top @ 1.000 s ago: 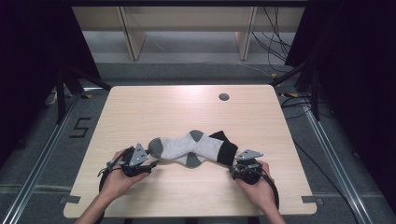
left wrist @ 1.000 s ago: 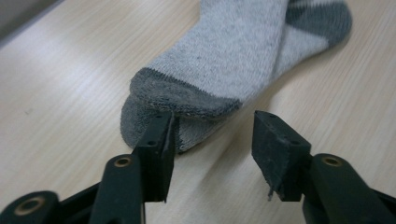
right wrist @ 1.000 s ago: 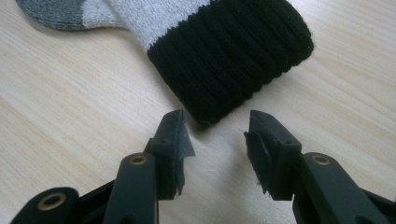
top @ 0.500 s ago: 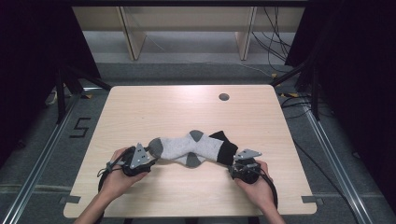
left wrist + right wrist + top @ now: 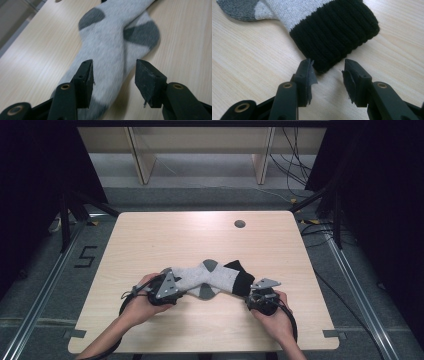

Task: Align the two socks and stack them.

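Socks: we see a pair of grey socks [image 5: 210,279] with dark heels and black cuffs lying crossed on the near half of the bench [image 5: 150,235].
Left gripper: our left gripper [image 5: 113,75] is released, its jaws straddling the toe end of the upper sock without pressing it.
Right gripper: our right gripper [image 5: 327,72] is released too, its jaws parted just short of the black cuff [image 5: 337,32].
Hands: we hold both grippers low over the bench, one at each end of the pair.
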A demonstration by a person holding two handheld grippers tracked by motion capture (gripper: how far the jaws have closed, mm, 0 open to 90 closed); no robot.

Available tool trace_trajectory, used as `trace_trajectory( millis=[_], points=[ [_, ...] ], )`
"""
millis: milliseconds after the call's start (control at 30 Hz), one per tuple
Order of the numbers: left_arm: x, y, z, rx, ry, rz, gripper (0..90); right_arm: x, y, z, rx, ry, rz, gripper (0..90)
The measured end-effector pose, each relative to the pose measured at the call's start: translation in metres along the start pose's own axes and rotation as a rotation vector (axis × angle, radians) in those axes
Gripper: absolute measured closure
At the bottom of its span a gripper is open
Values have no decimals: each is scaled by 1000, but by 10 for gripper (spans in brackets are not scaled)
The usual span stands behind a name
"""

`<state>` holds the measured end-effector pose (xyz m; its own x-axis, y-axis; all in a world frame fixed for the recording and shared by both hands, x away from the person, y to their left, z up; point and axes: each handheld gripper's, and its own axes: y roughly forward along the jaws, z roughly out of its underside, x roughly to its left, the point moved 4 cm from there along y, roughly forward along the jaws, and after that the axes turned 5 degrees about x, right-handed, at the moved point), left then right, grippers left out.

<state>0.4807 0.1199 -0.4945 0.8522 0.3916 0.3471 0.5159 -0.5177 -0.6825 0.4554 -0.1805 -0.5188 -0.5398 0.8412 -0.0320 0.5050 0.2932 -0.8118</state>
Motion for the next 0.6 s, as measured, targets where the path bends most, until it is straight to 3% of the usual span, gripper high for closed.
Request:
trace_trajectory(
  millis=[33, 133, 200, 467, 600],
  points=[
    [0, 0, 0, 0, 0, 0, 487, 0, 0, 0, 0, 0, 0, 587],
    [-1, 25, -14, 32, 28, 44, 500, 1, -1, -1, -3, 13, -9, 587],
    [-2, 32, -15, 41, 26, 58, 512, 1, -2, 0, -4, 14, -7, 587],
    [2, 41, -18, 27, -43, 57, 562, -3, -3, 1, -8, 32, -12, 586],
    [-1, 49, -25, 36, -20, 59, 566, -2, -3, 1, -10, 32, -14, 585]
  ],
)
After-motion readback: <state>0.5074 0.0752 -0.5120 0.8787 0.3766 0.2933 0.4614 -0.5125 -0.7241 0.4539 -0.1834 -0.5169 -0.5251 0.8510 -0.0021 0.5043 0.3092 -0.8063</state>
